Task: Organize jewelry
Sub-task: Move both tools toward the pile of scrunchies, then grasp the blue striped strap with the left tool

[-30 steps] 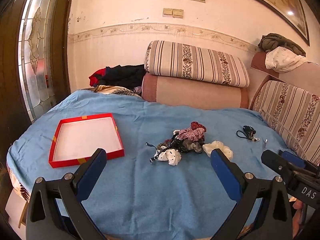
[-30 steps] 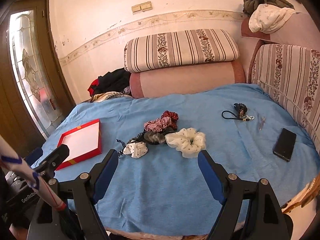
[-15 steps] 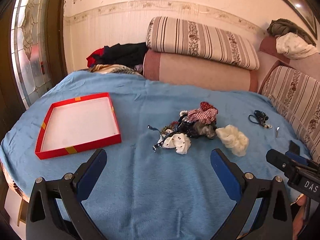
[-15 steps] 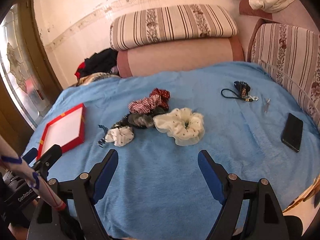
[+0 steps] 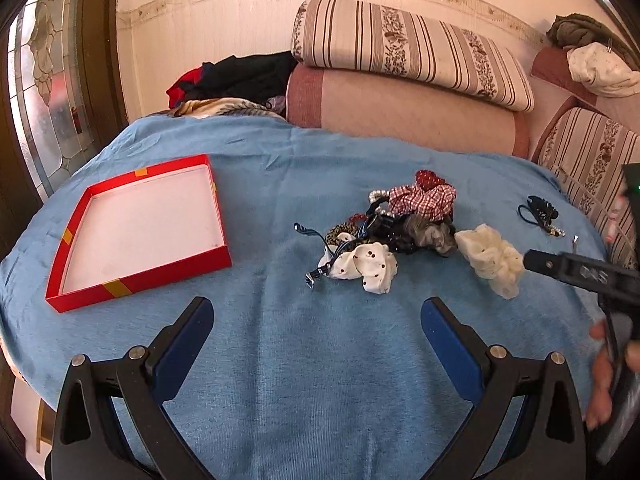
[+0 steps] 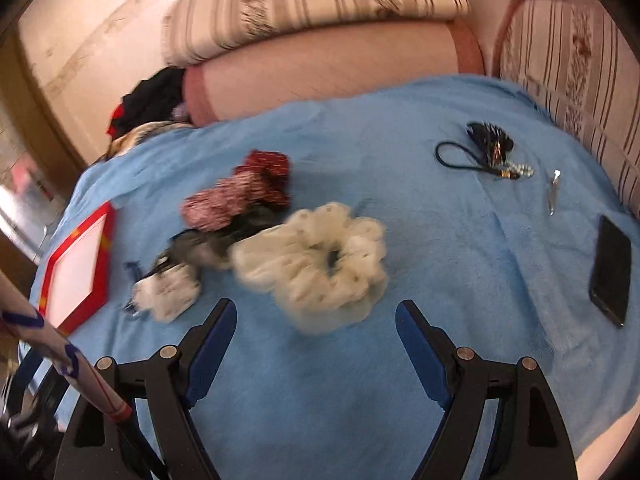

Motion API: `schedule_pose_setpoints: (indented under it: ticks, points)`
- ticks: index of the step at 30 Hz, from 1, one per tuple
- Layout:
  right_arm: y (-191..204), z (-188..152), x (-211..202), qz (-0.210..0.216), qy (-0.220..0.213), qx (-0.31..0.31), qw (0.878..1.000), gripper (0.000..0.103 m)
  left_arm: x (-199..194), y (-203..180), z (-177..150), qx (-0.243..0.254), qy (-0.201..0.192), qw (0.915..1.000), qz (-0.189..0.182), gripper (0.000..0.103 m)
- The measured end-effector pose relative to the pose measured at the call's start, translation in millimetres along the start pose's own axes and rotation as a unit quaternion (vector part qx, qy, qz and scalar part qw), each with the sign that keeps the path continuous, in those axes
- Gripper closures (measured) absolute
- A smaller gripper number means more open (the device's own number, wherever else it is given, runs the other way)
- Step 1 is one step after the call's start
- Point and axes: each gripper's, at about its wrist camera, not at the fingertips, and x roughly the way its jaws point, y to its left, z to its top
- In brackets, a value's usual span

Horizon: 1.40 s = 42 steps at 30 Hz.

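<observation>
A pile of scrunchies and jewelry point(image 5: 394, 224) lies mid-bed on the blue blanket point(image 5: 320, 360). A cream scrunchie point(image 5: 494, 260) lies at its right, large in the right wrist view point(image 6: 320, 264). A white dotted scrunchie point(image 5: 366, 266) sits in front, and a red checked one point(image 5: 424, 198) behind. An empty red tray point(image 5: 140, 228) lies at the left. My left gripper point(image 5: 316, 320) is open and empty, short of the pile. My right gripper point(image 6: 316, 324) is open and empty, just short of the cream scrunchie.
A black hair tie with a charm point(image 6: 480, 152), a small metal clip point(image 6: 554, 192) and a black phone point(image 6: 610, 270) lie at the right. Striped cushions point(image 5: 400, 48) and a pile of clothes point(image 5: 240, 76) stand behind the bed. The right gripper's body point(image 5: 580, 276) shows at right.
Both grippers have moved forward and down toward the pile. The right one has closed in on the cream scrunchie; its view is blurred by motion. Both stay open.
</observation>
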Motion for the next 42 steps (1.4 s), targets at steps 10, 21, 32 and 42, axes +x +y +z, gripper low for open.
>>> schedule_pose_setpoints:
  ticks: [10,21,32,42]
  points:
    - [-30,24,-3,0.037,-0.006,0.058,0.998,0.020,27,22,17,-0.021,0.026,0.9993,-0.017,0.000]
    - [-28,34,28,0.063,0.026,0.049,0.996,0.029,48,35,12,-0.015,0.050,0.9929,-0.107,0.020]
    - [-25,29,14,0.061,-0.005,0.027,0.998,0.029,101,27,33,0.008,0.096,0.9875,-0.125,0.071]
    - [-26,30,11,0.071,-0.010,0.031,0.997,0.029,157,-19,78,0.085,0.118,0.9757,-0.164,0.071]
